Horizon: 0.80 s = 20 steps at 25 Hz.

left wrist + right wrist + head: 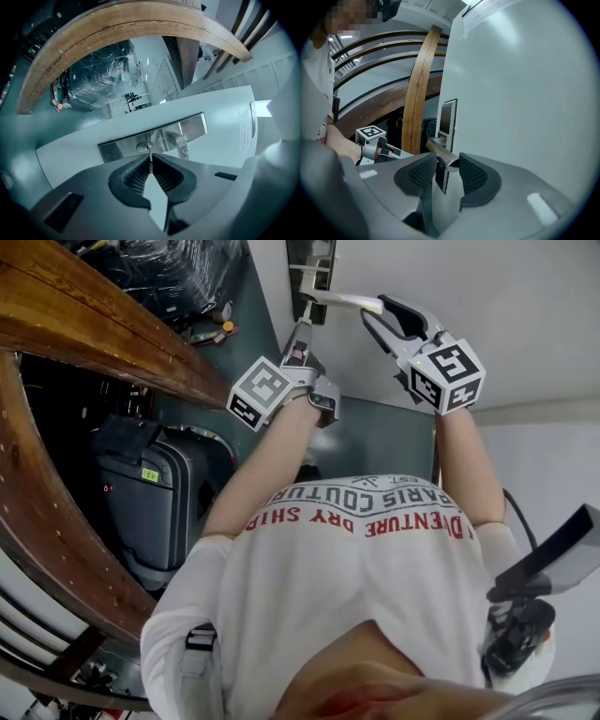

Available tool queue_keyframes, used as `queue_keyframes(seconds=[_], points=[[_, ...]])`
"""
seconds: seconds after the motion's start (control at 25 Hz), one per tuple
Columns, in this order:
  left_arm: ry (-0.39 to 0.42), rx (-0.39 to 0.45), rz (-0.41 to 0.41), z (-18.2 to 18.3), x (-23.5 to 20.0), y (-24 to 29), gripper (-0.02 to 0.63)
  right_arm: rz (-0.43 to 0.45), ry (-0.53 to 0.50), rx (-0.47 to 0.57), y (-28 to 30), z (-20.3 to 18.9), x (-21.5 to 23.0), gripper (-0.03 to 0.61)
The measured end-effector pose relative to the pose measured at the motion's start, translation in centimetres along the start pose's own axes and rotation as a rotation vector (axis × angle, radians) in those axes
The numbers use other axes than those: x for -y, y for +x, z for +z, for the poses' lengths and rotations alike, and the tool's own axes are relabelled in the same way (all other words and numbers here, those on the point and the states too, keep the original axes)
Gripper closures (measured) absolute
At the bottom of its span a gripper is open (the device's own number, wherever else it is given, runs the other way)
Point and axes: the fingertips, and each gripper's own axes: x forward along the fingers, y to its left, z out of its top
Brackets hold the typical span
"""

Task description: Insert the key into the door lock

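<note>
Jaws of our left tool [150,157] pinch a thin metal key [150,164] at the brushed-steel lock plate's [192,127] keyhole [144,146]; our right tool [447,157] clamps its tubular handle [436,145].

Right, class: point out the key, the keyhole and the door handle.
key [150,163]: left gripper view, on its thin blade.
keyhole [144,147]: left gripper view, on the oval cylinder face.
door handle [442,151]: right gripper view, on the bar near its free end.
</note>
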Motion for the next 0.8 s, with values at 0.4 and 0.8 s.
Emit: queue_keyframes(seconds=[0.4, 0.8], points=[[-0.114, 0.042, 0.0, 0.2, -0.6, 0.4, 0.591, 0.001, 0.0, 0.004, -0.2, 0.1, -0.3, 0.434], [-0.201, 0.072, -0.002, 0.4, -0.8, 1.9, 0.591, 0.002, -0.031, -0.017, 0.0, 0.1, -0.4, 0.434]])
